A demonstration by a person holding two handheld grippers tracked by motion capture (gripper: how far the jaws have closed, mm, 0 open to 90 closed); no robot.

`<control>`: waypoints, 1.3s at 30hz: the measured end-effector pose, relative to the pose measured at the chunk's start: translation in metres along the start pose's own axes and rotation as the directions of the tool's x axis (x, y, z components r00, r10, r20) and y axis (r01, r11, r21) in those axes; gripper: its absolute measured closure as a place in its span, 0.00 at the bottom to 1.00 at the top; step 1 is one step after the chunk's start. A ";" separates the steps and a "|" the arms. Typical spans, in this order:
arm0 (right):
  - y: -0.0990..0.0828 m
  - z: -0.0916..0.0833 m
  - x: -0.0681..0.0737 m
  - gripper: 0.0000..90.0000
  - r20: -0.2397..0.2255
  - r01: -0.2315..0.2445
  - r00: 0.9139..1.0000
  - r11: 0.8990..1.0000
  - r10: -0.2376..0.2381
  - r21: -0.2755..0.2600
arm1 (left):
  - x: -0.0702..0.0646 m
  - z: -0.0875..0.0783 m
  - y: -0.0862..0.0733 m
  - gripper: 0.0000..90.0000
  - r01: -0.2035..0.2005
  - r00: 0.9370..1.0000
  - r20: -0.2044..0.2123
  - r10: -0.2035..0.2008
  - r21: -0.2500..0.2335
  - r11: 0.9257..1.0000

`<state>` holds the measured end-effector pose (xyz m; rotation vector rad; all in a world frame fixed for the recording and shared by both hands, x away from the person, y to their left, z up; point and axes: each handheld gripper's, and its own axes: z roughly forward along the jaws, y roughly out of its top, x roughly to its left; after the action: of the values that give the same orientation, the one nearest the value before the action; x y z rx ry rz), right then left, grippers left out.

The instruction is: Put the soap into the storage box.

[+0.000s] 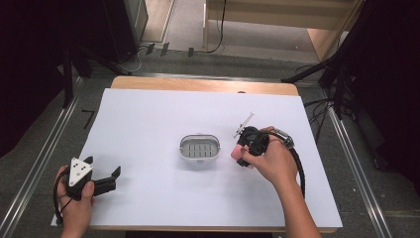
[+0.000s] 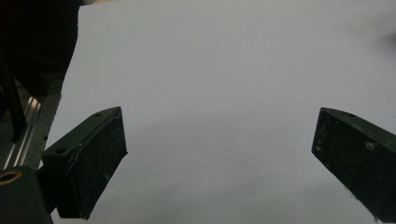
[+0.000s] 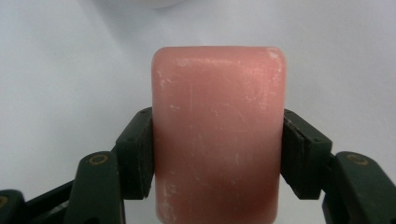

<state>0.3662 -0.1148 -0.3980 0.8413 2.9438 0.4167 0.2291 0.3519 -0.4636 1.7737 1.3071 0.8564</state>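
A pink bar of soap (image 3: 217, 135) sits clamped between the two black jaws of my right gripper (image 3: 217, 154), which is shut on it. In the high view that gripper (image 1: 243, 152) is just right of a white oval soap dish (image 1: 199, 147) with a slotted grey insert, and the soap (image 1: 236, 151) peeks out at its left side. My left gripper (image 1: 115, 173) rests at the table's front left with its jaws wide apart. In the left gripper view (image 2: 219, 149) nothing but white sheet lies between them.
A white sheet (image 1: 148, 119) covers the wooden table (image 1: 203, 84). A cable (image 1: 298, 166) loops from the right gripper past the person's wrist. Metal rails (image 1: 34, 168) run along both sides, and dark stands and floor cables lie beyond the far edge.
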 end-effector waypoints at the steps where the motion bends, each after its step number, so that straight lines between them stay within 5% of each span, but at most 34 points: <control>1: 0.002 0.000 0.001 0.43 -0.002 0.012 1.000 1.000 -0.012 0.004 | 0.000 0.000 0.000 0.04 0.000 1.000 0.000 0.000 0.000 1.000; 16: 0.023 -0.001 0.005 0.43 -0.011 0.153 0.988 0.988 -0.153 -0.013 | 0.000 0.000 0.000 0.04 0.001 1.000 0.001 -0.001 0.000 1.000; 39: 0.052 -0.011 0.016 0.43 -0.034 0.259 0.965 0.964 -0.261 -0.058 | 0.000 0.000 0.000 0.04 0.000 1.000 0.002 0.000 0.000 1.000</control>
<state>0.3781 -0.0668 -0.3728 0.4350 3.0087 0.4963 0.2291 0.3520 -0.4636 1.7739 1.3057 0.8546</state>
